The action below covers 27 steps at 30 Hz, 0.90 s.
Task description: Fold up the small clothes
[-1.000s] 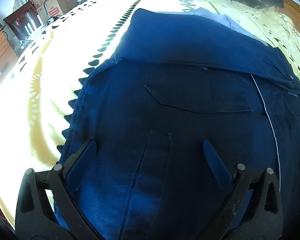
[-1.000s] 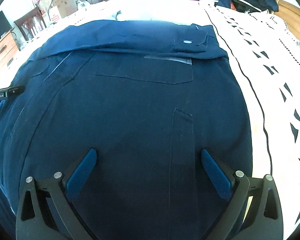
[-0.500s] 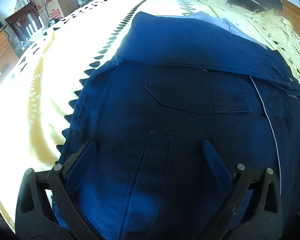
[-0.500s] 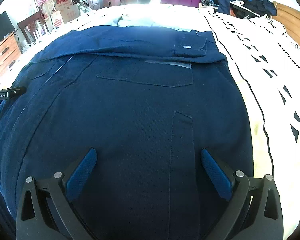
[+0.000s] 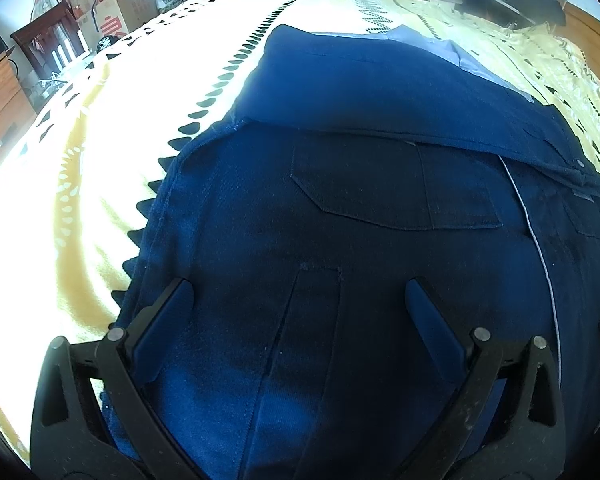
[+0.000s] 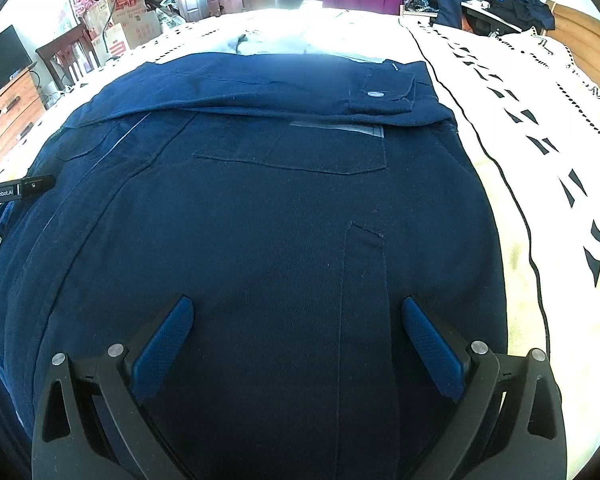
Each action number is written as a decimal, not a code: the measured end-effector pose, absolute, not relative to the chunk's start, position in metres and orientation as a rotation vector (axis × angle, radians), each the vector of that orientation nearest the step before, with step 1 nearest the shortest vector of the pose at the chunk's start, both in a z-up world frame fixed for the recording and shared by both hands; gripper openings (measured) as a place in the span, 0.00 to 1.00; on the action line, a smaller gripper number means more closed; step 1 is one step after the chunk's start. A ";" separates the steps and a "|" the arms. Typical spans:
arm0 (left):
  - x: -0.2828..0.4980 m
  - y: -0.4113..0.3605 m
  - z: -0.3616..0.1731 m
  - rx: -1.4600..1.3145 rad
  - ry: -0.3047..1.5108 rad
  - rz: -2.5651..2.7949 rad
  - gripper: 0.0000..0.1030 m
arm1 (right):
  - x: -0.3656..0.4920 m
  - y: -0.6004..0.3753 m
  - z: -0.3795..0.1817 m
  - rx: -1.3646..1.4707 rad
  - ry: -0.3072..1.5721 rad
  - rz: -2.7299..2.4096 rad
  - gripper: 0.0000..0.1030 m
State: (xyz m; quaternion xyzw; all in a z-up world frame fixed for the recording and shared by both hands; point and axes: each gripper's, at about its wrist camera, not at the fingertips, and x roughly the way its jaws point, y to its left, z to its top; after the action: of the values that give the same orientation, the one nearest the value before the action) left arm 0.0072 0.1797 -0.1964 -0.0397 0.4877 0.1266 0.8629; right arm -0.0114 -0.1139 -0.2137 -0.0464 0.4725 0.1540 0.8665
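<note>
Both our left gripper (image 5: pixel 300 300) and right gripper (image 6: pixel 296 316) gape wide, holding nothing, above the navy jacket (image 6: pixel 260 220) spread on the patterned bedspread (image 5: pixel 80 160); only the right view shows its silver button (image 6: pixel 376 94).

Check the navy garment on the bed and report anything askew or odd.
One thing stands out: a light blue cloth sticks out from under the far edge of the navy garment, so the folded top flap does not cover it. No tears or stains are visible.

Garment (image 5: pixel 360 208) lies on bedspread (image 5: pixel 100 160); boxes (image 6: pixel 128 28) apparently behind.
</note>
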 end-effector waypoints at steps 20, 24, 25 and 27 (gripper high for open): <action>0.020 0.186 -0.192 -0.110 1.049 0.290 1.00 | 0.001 -0.109 -0.210 -0.050 1.070 0.274 1.00; 0.029 0.184 -0.192 -0.098 1.080 0.309 1.00 | 0.002 -0.110 -0.211 -0.033 1.079 0.257 1.00; 0.031 0.184 -0.192 -0.104 1.083 0.312 1.00 | 0.003 -0.107 -0.212 -0.064 1.082 0.255 1.00; 0.034 0.186 -0.192 -0.119 1.066 0.315 1.00 | 0.002 -0.105 -0.212 -0.063 1.078 0.257 1.00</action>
State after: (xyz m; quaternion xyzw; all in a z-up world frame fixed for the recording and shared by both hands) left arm 0.0342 0.1855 -0.1915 -0.0566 0.5057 0.1492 0.8478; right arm 0.0024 -0.1047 -0.2117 -0.0298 0.5116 0.1221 0.8500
